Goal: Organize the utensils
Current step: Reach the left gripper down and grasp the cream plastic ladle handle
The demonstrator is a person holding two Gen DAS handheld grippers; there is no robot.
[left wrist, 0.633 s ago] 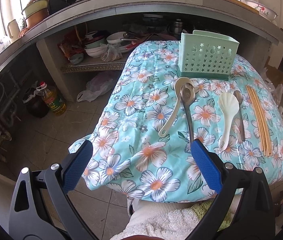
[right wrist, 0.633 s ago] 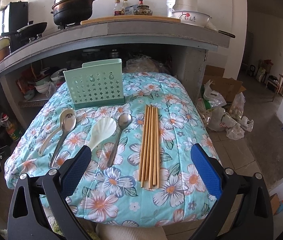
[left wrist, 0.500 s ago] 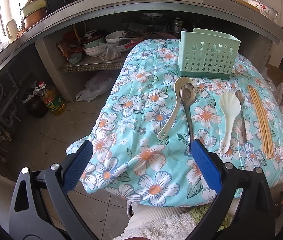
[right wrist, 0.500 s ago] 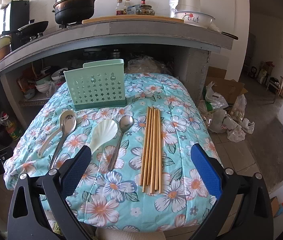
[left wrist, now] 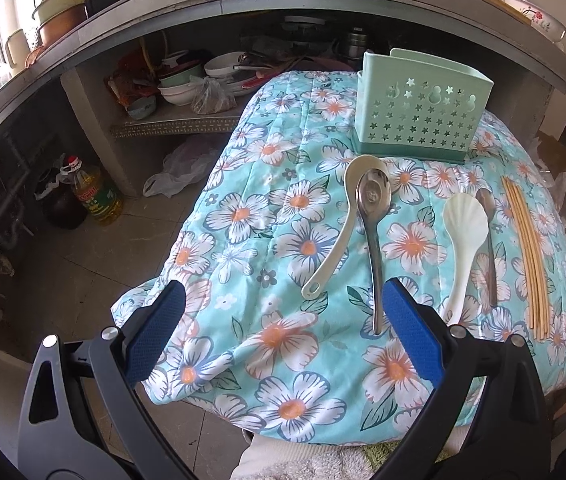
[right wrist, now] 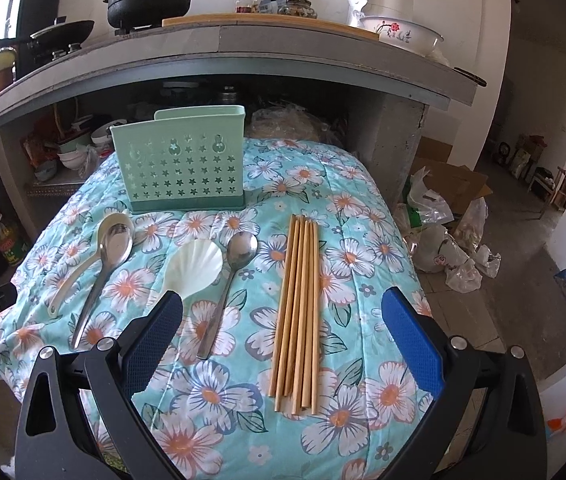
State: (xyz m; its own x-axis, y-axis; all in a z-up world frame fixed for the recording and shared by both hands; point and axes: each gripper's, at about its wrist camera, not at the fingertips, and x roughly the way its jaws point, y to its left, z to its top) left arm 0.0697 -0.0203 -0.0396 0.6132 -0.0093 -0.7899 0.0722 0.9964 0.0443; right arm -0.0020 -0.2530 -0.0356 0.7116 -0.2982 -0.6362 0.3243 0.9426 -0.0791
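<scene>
Both claws gape empty at the near cloth (right wrist: 211, 396) edge — chopsticks (right wrist: 297, 312) ahead.

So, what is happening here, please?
A person holds two grippers above a flowered cloth and holds nothing yet. The left gripper and right gripper are both open. Laid out on the cloth are two stacked spoons, a white shell-shaped scoop, a metal spoon and a bundle of chopsticks. The green utensil holder stands behind them, and nothing shows in it yet.
</scene>
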